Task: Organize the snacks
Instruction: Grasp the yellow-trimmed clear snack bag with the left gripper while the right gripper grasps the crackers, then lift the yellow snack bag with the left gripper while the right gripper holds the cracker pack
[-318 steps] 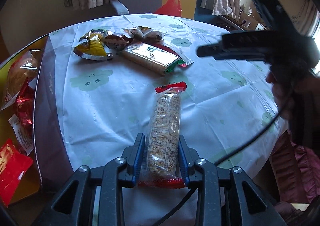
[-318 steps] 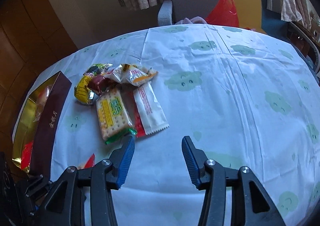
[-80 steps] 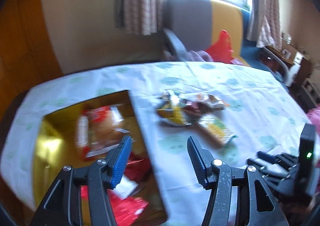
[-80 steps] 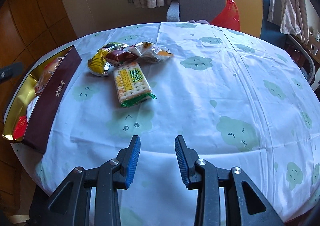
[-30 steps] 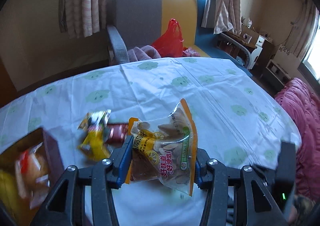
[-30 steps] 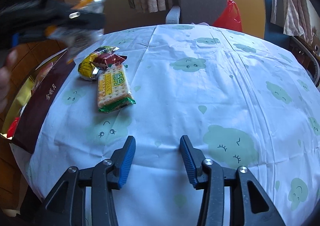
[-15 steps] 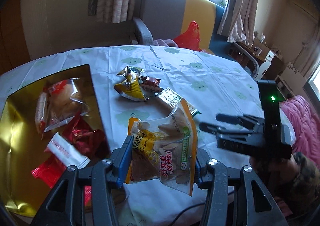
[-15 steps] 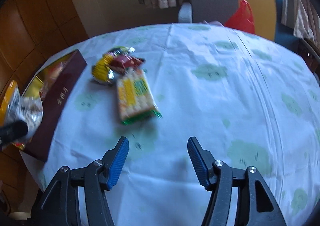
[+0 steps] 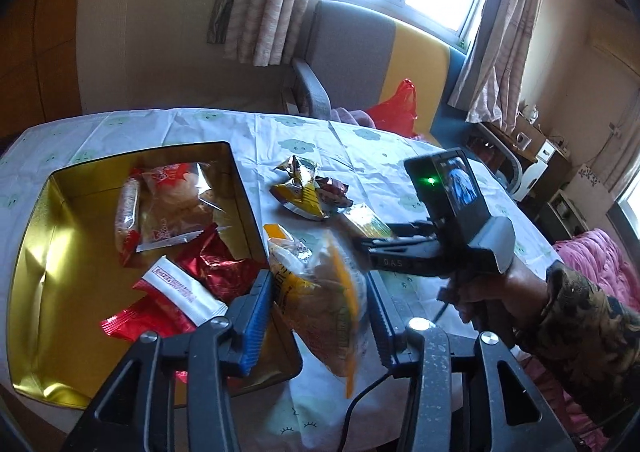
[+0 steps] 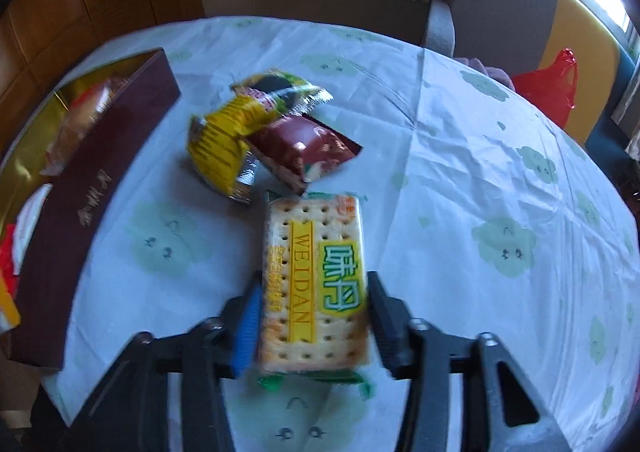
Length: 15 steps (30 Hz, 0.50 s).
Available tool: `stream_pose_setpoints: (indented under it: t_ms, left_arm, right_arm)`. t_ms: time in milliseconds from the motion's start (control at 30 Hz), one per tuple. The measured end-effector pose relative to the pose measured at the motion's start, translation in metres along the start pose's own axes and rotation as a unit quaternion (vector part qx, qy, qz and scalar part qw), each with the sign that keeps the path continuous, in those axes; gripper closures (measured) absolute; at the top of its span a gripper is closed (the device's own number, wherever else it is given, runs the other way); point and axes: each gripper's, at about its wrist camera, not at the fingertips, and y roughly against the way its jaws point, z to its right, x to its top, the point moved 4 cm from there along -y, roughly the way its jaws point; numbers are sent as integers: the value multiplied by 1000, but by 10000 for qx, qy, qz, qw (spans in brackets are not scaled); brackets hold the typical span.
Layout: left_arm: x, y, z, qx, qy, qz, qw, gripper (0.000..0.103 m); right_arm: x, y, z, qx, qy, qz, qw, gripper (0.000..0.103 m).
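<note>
The left claw is closing, pinching a snack bag beside the gold box. The right claw is closing around a cracker pack on the desk.

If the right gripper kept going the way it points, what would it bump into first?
Probably the cracker pack, already between the closing jaws of the right gripper. Just past it lie the dark red snack and the yellow snack.

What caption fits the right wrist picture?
Right gripper closing around cracker pack on the table, gift box nearby.
</note>
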Motion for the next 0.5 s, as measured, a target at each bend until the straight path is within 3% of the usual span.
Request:
stream_pose_setpoints:
  t_ms: [233, 500]
  left_arm:
    - [-4, -11, -10, 30, 90, -93, 9999, 77]
    - [-6, -19, 10, -47, -167, -185, 9997, 77]
  right_arm:
    - [-45, 24, 4, 81, 60, 129, 9999, 56]
    - [-78, 43, 16, 34, -317, 422, 9986, 56]
